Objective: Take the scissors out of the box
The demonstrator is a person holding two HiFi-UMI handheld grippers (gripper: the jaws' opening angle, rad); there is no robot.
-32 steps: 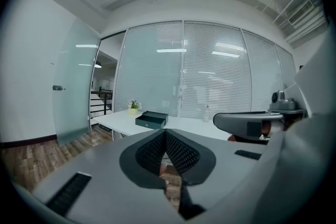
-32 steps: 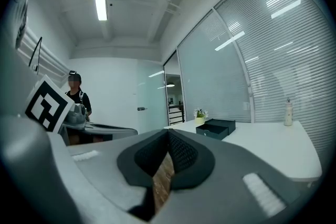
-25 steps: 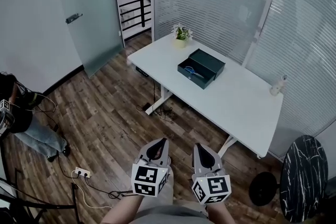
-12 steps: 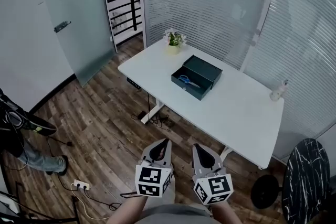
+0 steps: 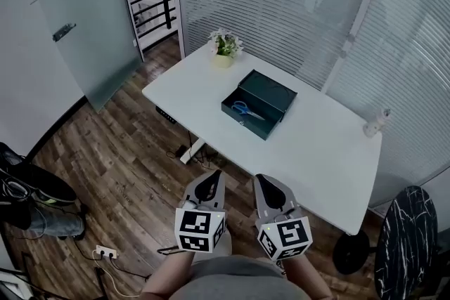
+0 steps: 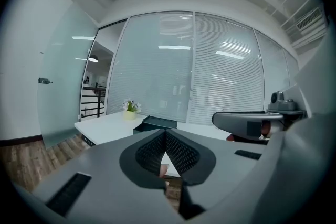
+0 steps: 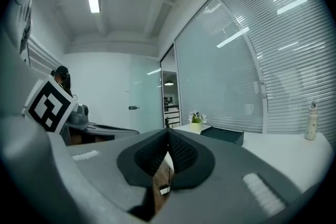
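Scissors [image 5: 247, 111] not yet out | your left gripper [image 5: 211, 183] and right gripper [image 5: 266, 185]: fingers together, holding nothing, bottom centre of frame | scissors lie in the open box [image 5: 239, 120] on the tabletop [image 5: 316, 144], upper centre, well apart from you | left: approach, grip, lift out.

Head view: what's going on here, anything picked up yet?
Nothing yet. A person holds a tool in each hand. The left tool and right tool are both shut and empty, out over the wood floor, short of the white table. The dark box lies open on the table, with the blue-handled scissors inside.
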